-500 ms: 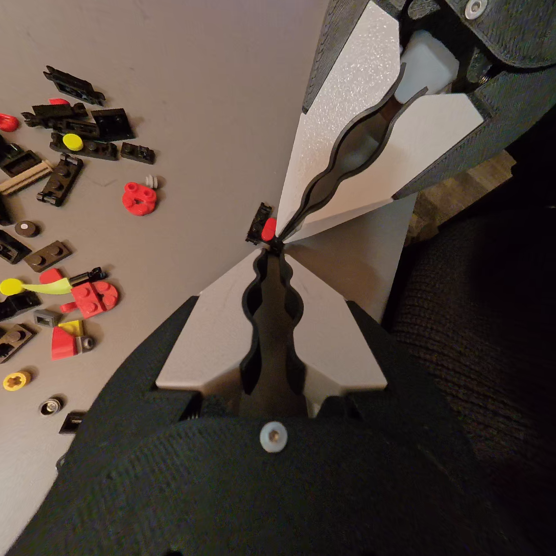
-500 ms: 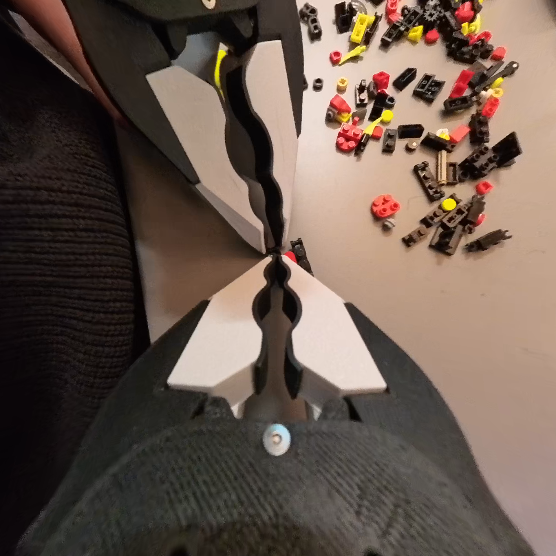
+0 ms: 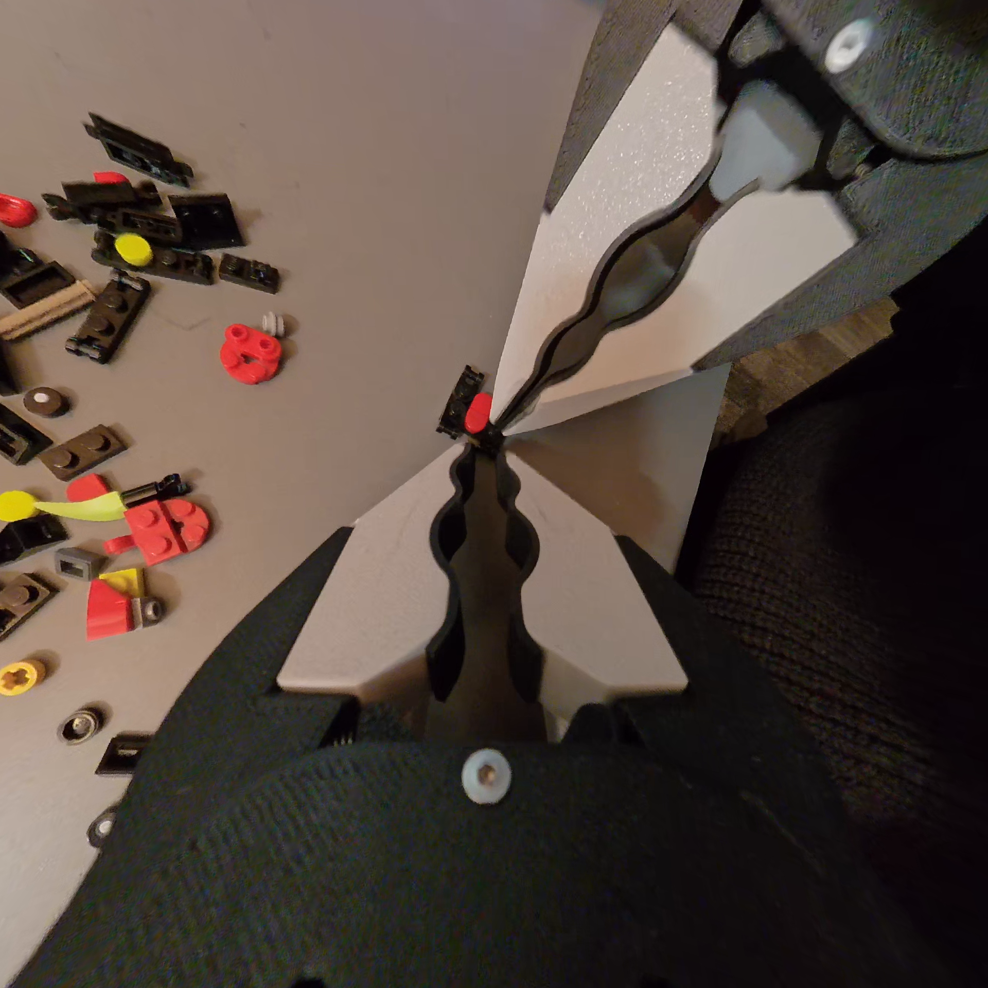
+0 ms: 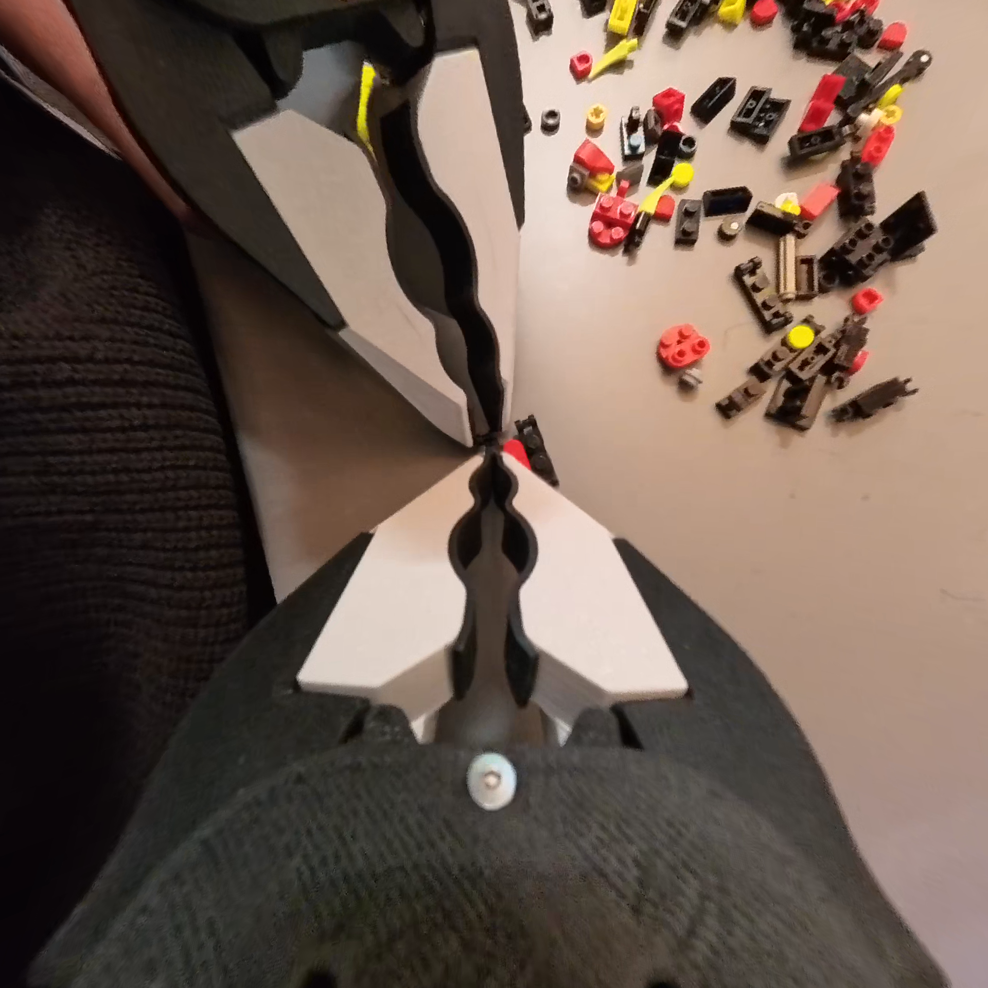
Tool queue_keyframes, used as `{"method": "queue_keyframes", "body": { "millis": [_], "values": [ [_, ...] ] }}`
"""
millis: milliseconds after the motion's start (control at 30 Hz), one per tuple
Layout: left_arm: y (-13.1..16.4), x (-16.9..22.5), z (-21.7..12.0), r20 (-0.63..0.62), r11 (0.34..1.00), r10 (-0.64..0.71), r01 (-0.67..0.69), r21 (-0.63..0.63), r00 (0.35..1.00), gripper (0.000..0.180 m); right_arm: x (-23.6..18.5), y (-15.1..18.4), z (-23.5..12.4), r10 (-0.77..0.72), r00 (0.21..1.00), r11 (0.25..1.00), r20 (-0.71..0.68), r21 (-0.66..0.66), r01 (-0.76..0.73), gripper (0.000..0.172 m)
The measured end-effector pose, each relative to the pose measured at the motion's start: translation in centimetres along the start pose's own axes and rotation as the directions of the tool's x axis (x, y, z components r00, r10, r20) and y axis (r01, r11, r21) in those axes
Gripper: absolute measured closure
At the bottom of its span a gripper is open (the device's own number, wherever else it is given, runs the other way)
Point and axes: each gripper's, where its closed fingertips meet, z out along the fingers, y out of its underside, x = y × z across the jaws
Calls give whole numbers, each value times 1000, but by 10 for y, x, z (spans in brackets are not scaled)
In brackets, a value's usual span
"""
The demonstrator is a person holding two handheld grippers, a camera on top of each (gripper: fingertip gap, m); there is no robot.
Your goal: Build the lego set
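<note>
In the left wrist view my left gripper point(image 3: 484, 446) is shut on the black end point(image 3: 485, 438) of a small brick assembly held above the grey table point(image 3: 347, 160). A black studded plate point(image 3: 458, 402) with a red rounded tile point(image 3: 477, 411) sticks out to the left of the tips. My right gripper point(image 3: 505, 422) comes in from the upper right, its pads together, tips against the same assembly. In the right wrist view my right gripper point(image 4: 489, 457) is shut tip to tip with the left gripper point(image 4: 486, 435). The red tile point(image 4: 517, 448) and black plate point(image 4: 537, 446) show just right of the tips.
Loose black, red and yellow bricks lie scattered on the table point(image 4: 695, 588), among them a red round plate point(image 3: 250, 353) point(image 4: 683, 346) and a red studded plate point(image 3: 168, 529). A person's dark knitted sleeve point(image 4: 107, 427) is at the table's edge. From either gripper's tips it is about 8 cm to the red round plate point(image 4: 683, 346). It turns up in the left wrist view point(image 3: 253, 349) as well.
</note>
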Motion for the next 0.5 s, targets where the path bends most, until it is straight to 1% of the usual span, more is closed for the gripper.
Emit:
{"method": "queue_keyframes", "body": {
  "millis": [200, 333, 500],
  "values": [
    [0, -1, 0, 11, 1000, -3, 3, -1, 1000, 174, 1, 1, 1, -38, 999, 998, -36, -48, 36, 172],
    [0, -1, 1, 11, 1000, -6, 6, -4, 1000, 174, 1, 1, 1, 23, 1000, 997, -10, -69, -23, 172],
    [1, -2, 0, 32, 1000, 18, -17, -11, 999, 175, 1, 1, 2, -25, 999, 990, -31, -140, 20, 172]
  ]
}}
